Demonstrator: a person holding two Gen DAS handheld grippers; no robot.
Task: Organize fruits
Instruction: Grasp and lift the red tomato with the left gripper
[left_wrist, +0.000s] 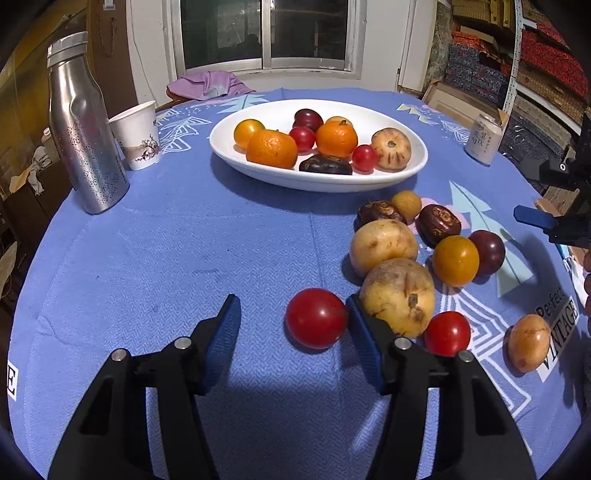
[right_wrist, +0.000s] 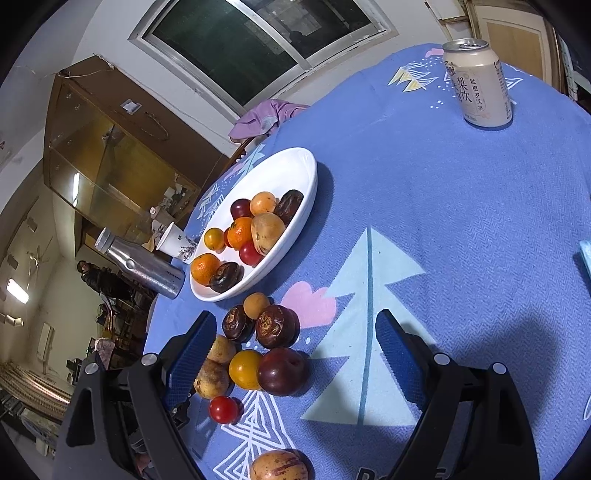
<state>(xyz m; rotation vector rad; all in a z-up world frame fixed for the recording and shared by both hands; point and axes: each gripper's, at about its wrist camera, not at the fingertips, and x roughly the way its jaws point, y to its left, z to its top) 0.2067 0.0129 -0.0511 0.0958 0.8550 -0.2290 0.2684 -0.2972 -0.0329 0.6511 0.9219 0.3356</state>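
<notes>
A red tomato (left_wrist: 316, 318) lies on the blue tablecloth between the jaws of my left gripper (left_wrist: 291, 301). The right-hand pad (left_wrist: 364, 332) sits against the tomato's side, while the left-hand pad stands well clear of it. A big yellowish fruit (left_wrist: 399, 295) crowds that right-hand finger from outside. Beyond lies a cluster of loose fruit, among them a second tomato (left_wrist: 447, 332) and a plum (right_wrist: 282, 371). The white oval bowl (left_wrist: 369, 181) holds several fruits. My right gripper (right_wrist: 295, 317) hangs open above the cluster, holding nothing.
A steel bottle (left_wrist: 83, 140) and a paper cup (left_wrist: 138, 136) stand at the far left. A drink can (left_wrist: 484, 138) stands at the far right. A purple cloth (left_wrist: 210, 85) hangs at the table's far edge. A speckled fruit (left_wrist: 529, 341) lies near the right edge.
</notes>
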